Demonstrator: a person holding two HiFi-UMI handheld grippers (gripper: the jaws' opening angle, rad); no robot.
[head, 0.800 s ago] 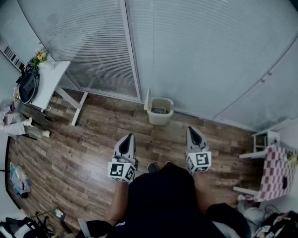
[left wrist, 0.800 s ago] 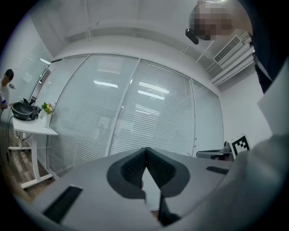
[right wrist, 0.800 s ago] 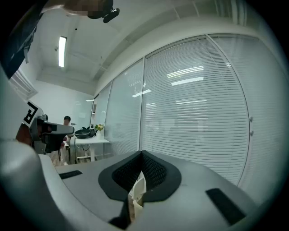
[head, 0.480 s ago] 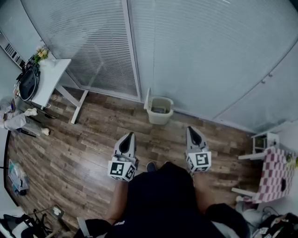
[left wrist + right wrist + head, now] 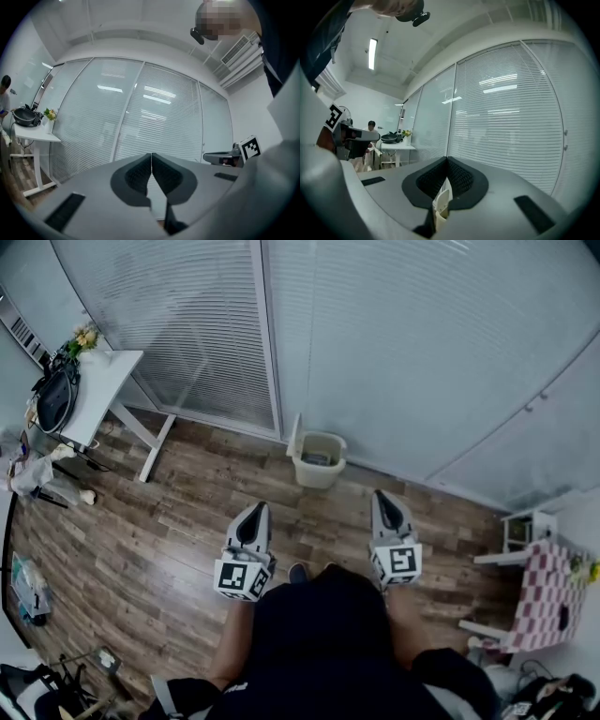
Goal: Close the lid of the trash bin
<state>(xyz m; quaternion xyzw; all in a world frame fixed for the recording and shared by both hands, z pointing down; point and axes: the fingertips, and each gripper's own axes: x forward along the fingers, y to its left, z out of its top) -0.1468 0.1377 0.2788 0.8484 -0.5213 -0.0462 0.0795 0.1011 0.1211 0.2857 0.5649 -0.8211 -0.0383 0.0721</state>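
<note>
A small cream trash bin (image 5: pixel 319 459) stands on the wooden floor against the glass wall, its lid (image 5: pixel 295 438) up on its left side. Through the right gripper's jaws the trash bin (image 5: pixel 441 211) shows low in the right gripper view. My left gripper (image 5: pixel 254 514) and right gripper (image 5: pixel 387 505) are held level side by side, well short of the bin, both shut with nothing between the jaws. In the left gripper view the left gripper (image 5: pixel 151 154) has its tips touching; the right gripper (image 5: pixel 446 159) looks the same in its own view.
A white table (image 5: pixel 98 399) with a black pan (image 5: pixel 52 407) and flowers stands at the left. A small table with a checked cloth (image 5: pixel 544 594) is at the right. Blinds behind glass panels (image 5: pixel 375 352) line the far side. A person (image 5: pixel 371 126) stands in the distance.
The view has shifted slightly forward toward the bin; both grippers stay shut and level.
</note>
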